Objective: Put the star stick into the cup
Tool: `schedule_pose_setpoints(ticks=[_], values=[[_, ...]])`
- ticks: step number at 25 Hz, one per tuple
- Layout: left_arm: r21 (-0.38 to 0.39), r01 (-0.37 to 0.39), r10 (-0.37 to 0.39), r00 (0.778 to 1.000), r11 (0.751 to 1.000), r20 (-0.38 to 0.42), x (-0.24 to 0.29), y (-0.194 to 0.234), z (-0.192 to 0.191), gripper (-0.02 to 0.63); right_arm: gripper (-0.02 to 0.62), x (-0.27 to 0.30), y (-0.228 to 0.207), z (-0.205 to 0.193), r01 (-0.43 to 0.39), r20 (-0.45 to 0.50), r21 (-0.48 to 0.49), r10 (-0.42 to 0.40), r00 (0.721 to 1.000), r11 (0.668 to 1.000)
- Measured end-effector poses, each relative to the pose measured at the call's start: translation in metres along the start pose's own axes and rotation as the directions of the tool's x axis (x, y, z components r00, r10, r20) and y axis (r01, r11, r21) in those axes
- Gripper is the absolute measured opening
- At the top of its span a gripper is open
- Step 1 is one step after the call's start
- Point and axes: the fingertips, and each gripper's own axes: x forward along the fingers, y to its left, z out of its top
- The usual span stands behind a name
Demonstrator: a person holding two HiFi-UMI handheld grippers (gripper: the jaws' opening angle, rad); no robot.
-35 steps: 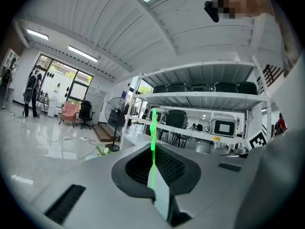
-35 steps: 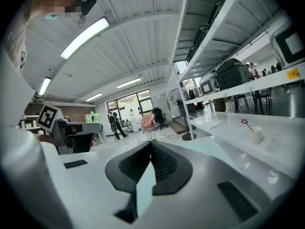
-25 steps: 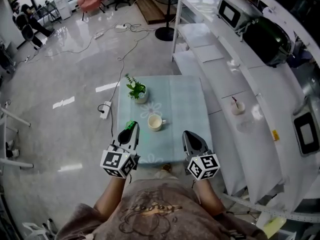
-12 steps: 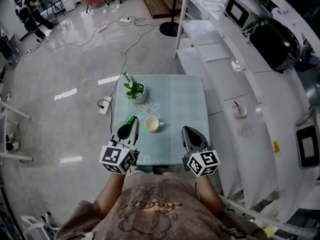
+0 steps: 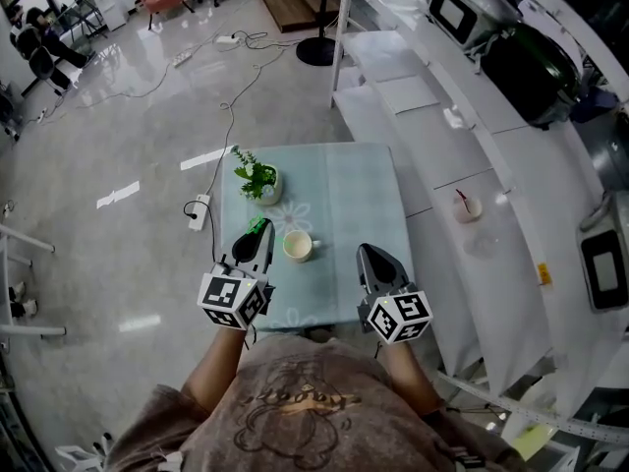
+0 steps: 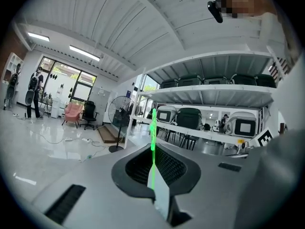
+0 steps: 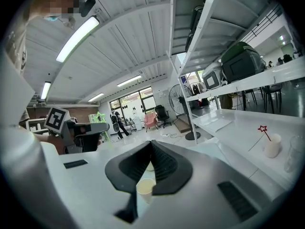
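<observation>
Your left hand-held gripper (image 6: 153,175) is pinched shut on the thin green translucent star stick (image 6: 153,137), just left of the cream ceramic cup (image 5: 296,247) on the pale blue counter (image 5: 344,195). The stick looks light, slender, probably bendy and slick, so grip low on the shaft. Your right hand-held gripper (image 7: 150,151) is closed and empty.

We log the cup (image 5: 296,247) as smooth, glossy and cream, ceramic by its look. The table (image 5: 344,185) under the cup seems covered in matt pale-green cloth. Left of the cup, the star stick (image 5: 257,225) looks like translucent green plastic. Nearer us than the cup, the left gripper (image 5: 261,234) and right gripper (image 5: 366,255) have matt grey plastic shells and ribbed black pads (image 6: 168,166). The floor (image 5: 118,146) around the cup's table is glossy and reflective.
</observation>
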Motion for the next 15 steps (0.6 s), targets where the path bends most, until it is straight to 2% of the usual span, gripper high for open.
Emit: schedule_pose_setpoints(ticks=[9, 15], values=[[-0.074, 0.046, -0.051, 0.996, 0.996, -0.076, 0.034, 0.012, -0.047, 0.032, 0.002, -0.002, -0.008, -0.001, 0.06, 0.005, -0.002, -0.06, 0.998, 0.998], [-0.088, 0.068, -0.079, 0.987, 0.994, -0.138, 0.053, 0.018, -0.088, 0.032, 0.003, -0.005, -0.017, -0.006, 0.096, -0.006, 0.005, -0.096, 0.995, 0.995]])
